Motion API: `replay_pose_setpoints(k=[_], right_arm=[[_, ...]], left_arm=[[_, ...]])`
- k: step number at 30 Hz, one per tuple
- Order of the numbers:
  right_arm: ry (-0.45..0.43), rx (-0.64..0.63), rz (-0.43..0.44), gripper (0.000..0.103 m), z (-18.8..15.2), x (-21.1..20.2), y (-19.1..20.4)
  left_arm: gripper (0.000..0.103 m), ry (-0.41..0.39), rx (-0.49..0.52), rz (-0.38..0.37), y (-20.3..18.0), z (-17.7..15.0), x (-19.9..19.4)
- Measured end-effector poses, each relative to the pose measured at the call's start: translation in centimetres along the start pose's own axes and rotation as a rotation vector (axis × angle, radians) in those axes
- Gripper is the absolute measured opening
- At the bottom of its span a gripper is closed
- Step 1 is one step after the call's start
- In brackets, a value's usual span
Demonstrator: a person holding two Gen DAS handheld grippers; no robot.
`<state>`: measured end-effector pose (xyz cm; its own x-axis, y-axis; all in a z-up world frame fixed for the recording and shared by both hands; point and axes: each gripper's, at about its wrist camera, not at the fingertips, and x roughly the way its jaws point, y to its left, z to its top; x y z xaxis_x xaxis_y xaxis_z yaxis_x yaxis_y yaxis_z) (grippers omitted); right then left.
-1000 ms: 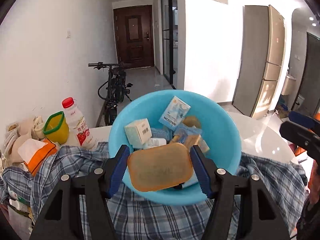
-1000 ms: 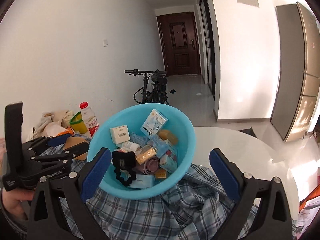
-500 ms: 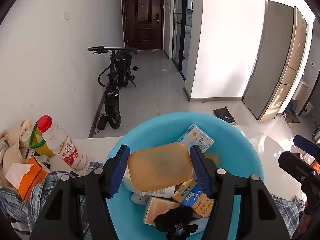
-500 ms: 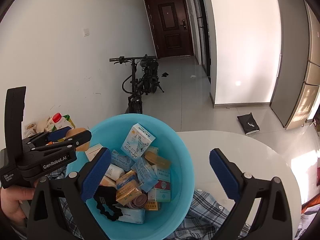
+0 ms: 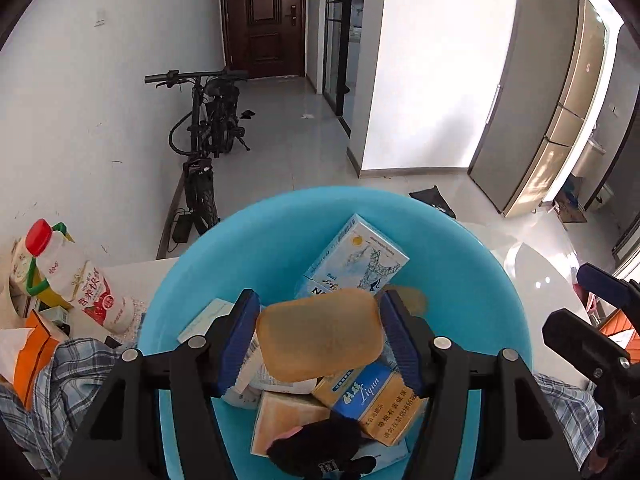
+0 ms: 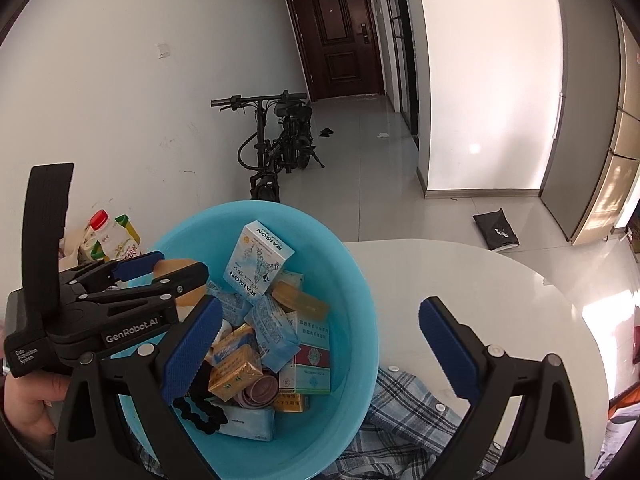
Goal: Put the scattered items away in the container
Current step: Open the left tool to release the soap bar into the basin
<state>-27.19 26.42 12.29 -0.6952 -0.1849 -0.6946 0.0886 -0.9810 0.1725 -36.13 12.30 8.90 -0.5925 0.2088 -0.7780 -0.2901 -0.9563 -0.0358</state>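
A blue plastic basin [image 5: 480,280] [image 6: 352,308] holds several small boxes, among them a pale blue RAISON box [image 5: 356,260] [image 6: 258,262], plus a black hair tie [image 6: 200,412]. My left gripper [image 5: 320,336] is shut on an orange translucent soap box [image 5: 320,332] and holds it over the basin's inside. In the right wrist view the left gripper [image 6: 160,270] reaches in over the basin's left rim. My right gripper [image 6: 320,352] is open and empty, hovering over the basin's near side.
The basin rests on a plaid shirt [image 6: 408,424] on a round white table [image 6: 480,280]. At the left stand a red-capped drink bottle [image 5: 76,276], a yellow jug and an orange tissue pack [image 5: 32,356]. A bicycle [image 5: 208,132] stands by the wall beyond.
My left gripper has carried the soap box forward and up from the basin's near rim to over its inside. My right gripper has risen and tilted down over the basin.
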Motion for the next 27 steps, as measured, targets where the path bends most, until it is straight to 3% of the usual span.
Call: replay_pose_setpoints(k=[8, 9, 12, 15, 18, 23, 27], right_arm=[[0.024, -0.003, -0.037, 0.098, -1.2, 0.2, -1.8], [0.027, -0.006, -0.039, 0.098, -1.3, 0.3, -1.8], [0.032, -0.017, -0.043, 0.098, -1.5, 0.4, -1.6], [0.035, -0.022, -0.039, 0.098, -1.6, 0.6, -1.0], [0.044, -0.030, -0.029, 0.098, -1.9, 0.6, -0.5], [0.035, -0.061, -0.026, 0.098, -2.1, -0.2, 0.8], [0.024, -0.068, -0.023, 0.098, -2.1, -1.2, 1.4]], left_arm=[[0.065, 0.042, 0.030, -0.044, -2.6, -0.1, 3.2], [0.067, 0.037, 0.024, -0.043, -2.6, 0.0, 3.1], [0.086, 0.021, -0.007, -0.037, -1.8, 0.1, 2.5], [0.087, 0.023, -0.003, -0.005, -0.8, -0.1, 1.9], [0.102, 0.032, 0.024, 0.057, 0.0, -0.7, 1.5], [0.102, 0.002, -0.009, 0.055, 1.7, -1.4, -0.7], [0.102, 0.009, 0.009, 0.095, 2.1, -2.3, -1.7]])
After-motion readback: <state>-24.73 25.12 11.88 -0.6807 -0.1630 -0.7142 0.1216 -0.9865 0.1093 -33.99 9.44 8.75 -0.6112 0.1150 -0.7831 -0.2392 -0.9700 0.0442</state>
